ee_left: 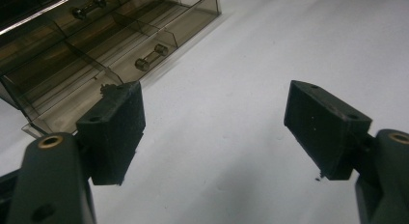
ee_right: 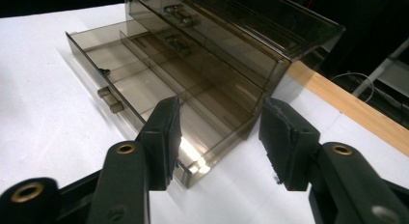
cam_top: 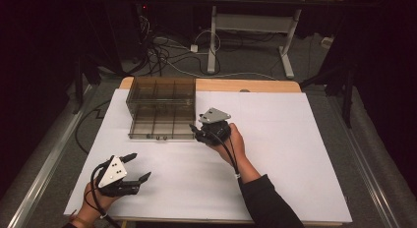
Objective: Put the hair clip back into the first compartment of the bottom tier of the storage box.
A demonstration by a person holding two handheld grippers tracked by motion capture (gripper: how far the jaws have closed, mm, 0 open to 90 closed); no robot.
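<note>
On the white sheet [cam_top: 275,154] covering the table, a smoky transparent drawer cabinet [cam_top: 162,98] is set toward the far left, with its bottom drawer [cam_top: 160,129] pulled out toward the person. The right gripper [cam_top: 196,133] is held at the drawer's right front corner, its jaws spread and grasping nothing; from the right gripper view, that corner [ee_right: 193,178] is seen between the 2 pads, apparently so the drawer can be pushed or steadied there. The left gripper [cam_top: 137,167] is kept low at the near left, well apart from the cabinet, jaws likewise released and empty, seemingly parked out of the way. The drawer's front handle [ee_right: 110,99] is left free. Broad open sheet is available to the right and near side, while the cabinet's far edge lies close to the wooden table edge [cam_top: 246,85].
</note>
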